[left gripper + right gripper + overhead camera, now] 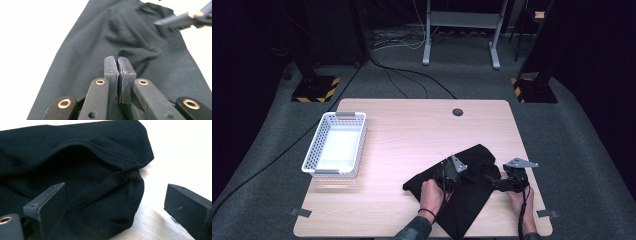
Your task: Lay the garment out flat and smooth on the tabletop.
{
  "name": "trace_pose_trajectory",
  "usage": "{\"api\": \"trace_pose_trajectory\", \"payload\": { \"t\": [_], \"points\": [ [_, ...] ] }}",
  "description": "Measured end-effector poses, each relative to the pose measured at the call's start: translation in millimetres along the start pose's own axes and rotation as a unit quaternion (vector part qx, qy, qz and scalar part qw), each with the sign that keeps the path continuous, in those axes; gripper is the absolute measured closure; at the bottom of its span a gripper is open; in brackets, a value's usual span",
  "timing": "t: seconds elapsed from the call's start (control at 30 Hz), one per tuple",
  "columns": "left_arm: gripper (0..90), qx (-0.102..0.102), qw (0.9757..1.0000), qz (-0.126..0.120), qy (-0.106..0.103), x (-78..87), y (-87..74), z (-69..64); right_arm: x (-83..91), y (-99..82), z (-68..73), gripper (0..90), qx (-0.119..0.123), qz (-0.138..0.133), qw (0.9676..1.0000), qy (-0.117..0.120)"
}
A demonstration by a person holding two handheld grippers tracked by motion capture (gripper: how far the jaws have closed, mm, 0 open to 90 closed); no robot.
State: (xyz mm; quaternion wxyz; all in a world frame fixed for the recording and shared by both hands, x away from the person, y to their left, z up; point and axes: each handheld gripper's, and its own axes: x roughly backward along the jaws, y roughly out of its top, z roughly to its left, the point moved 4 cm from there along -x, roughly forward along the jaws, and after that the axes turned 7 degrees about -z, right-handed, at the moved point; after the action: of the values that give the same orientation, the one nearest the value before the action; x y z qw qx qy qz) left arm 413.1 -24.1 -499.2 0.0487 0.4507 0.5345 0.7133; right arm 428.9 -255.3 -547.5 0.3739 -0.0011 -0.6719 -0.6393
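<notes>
A black garment [472, 167] lies crumpled on the near right part of the wooden table [412, 125]. My left gripper [451, 172] sits over its middle. In the left gripper view the left gripper [117, 60] is shut, with a raised fold of the garment [100, 37] pinched at its tips. My right gripper [490, 181] is at the garment's right edge, pointing left. In the right gripper view the right gripper [115, 188] stands wide open, one jaw over the garment [75, 157] and the other over bare table [175, 152].
A white perforated basket [310, 152] stands at the table's left side with nothing in it. A round cable hole [457, 112] sits near the far edge. Beyond the table are floor cables and a desk frame.
</notes>
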Motion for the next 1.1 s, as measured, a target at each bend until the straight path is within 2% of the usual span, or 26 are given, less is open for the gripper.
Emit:
{"api": "trace_pose_trajectory", "payload": {
  "t": [0.07, 0.17, 0.2, 0.27, 0.3, 0.43, 0.47, 0.5, 0.53, 0.57, 0.6, 0.67, 0.73, 0.8, 0.83, 0.87, 0.9, 0.93, 1.0, 1.03, 1.1],
  "points": [
    [86.9, 0.022, 0.9997, -0.008, 0.010, 4.7, 4.2, 16.4, 0.8, 0.2, -1.1, 6.2, -0.005, -0.005, 1.0000, 0.000],
    [86.9, 0.019, 0.9995, -0.005, 0.027, 7.5, 7.9, 32.0, -0.8, 0.0, 0.0, 7.8, 0.000, 0.002, 1.0000, -0.003],
    [86.9, 0.019, 0.9995, -0.005, 0.027, 7.5, 7.9, 32.0, -1.0, -0.1, 0.1, 8.9, 0.000, 0.003, 1.0000, -0.003],
    [86.9, 0.027, 0.9990, -0.006, 0.034, 7.4, 10.0, 43.8, -0.8, -0.2, 0.1, 9.6, 0.000, 0.001, 1.0000, -0.004],
    [86.9, 0.034, 0.9986, -0.003, 0.041, 5.9, 10.5, 54.9, -1.0, -0.2, 0.2, 9.7, 0.001, 0.002, 1.0000, -0.004],
    [86.9, 0.037, 0.9978, 0.006, 0.055, 1.4, 10.1, 70.2, -2.3, -0.9, 1.5, 12.0, 0.006, 0.010, 0.9999, -0.003],
    [86.9, 0.040, 0.9970, 0.011, 0.066, -2.3, 9.1, 80.6, -2.8, -1.0, 2.0, 12.3, 0.009, 0.012, 0.9999, -0.005],
    [86.9, 0.040, 0.9970, 0.011, 0.066, -2.3, 9.1, 80.6, -2.8, -1.0, 2.0, 12.3, 0.009, 0.012, 0.9999, -0.005],
    [86.9, 0.050, 0.9960, 0.014, 0.072, -5.9, 6.7, 90.9, -3.7, -1.5, 2.9, 12.5, 0.014, 0.017, 0.9997, -0.006],
    [86.9, 0.050, 0.9960, 0.014, 0.072, -5.9, 6.7, 90.9, -3.7, -1.5, 2.9, 12.5, 0.014, 0.017, 0.9997, -0.006],
    [86.8, 0.061, 0.9954, 0.021, 0.071, -9.9, 3.6, 100.2, -4.6, -1.8, 3.9, 12.9, 0.020, 0.022, 0.9995, -0.008],
    [86.7, 0.065, 0.9955, 0.022, 0.065, -11.7, 1.8, 105.1, -5.4, -2.3, 4.8, 13.5, 0.025, 0.027, 0.9993, -0.010],
    [86.7, 0.084, 0.9941, 0.026, 0.063, -14.4, -0.1, 115.4, -6.4, -2.6, 5.5, 13.7, 0.029, 0.032, 0.9990, -0.014],
    [86.7, 0.095, 0.9928, 0.024, 0.068, -14.3, 1.0, 125.9, -6.9, -2.7, 5.9, 13.7, 0.030, 0.034, 0.9989, -0.014],
    [86.7, 0.094, 0.9925, 0.024, 0.074, -13.5, 1.0, 131.3, -6.9, -2.7, 5.9, 13.9, 0.030, 0.033, 0.9989, -0.013],
    [86.7, 0.100, 0.9915, 0.031, 0.078, -13.5, 0.3, 137.0, -6.9, -2.7, 5.9, 13.9, 0.030, 0.033, 0.9989, -0.013],
    [86.7, 0.110, 0.9889, 0.038, 0.093, -12.5, -0.7, 148.5, -7.1, -2.6, 5.9, 13.9, 0.030, 0.034, 0.9989, -0.012],
    [86.7, 0.110, 0.9889, 0.038, 0.093, -12.5, -0.7, 148.5, -7.1, -2.6, 5.9, 13.9, 0.030, 0.034, 0.9989, -0.012],
    [86.7, 0.119, 0.9857, 0.042, 0.112, -11.9, -3.1, 160.1, -7.6, -2.6, 5.6, 13.7, 0.028, 0.036, 0.9989, -0.012],
    [86.7, 0.121, 0.9840, 0.054, 0.120, -12.7, -5.8, 165.3, -7.7, -2.5, 5.6, 13.7, 0.027, 0.036, 0.9989, -0.012],
    [86.6, 0.138, 0.9795, 0.069, 0.129, -14.0, -11.8, 175.8, -7.7, -2.6, 5.7, 13.8, 0.027, 0.036, 0.9989, -0.012]
  ]
}}
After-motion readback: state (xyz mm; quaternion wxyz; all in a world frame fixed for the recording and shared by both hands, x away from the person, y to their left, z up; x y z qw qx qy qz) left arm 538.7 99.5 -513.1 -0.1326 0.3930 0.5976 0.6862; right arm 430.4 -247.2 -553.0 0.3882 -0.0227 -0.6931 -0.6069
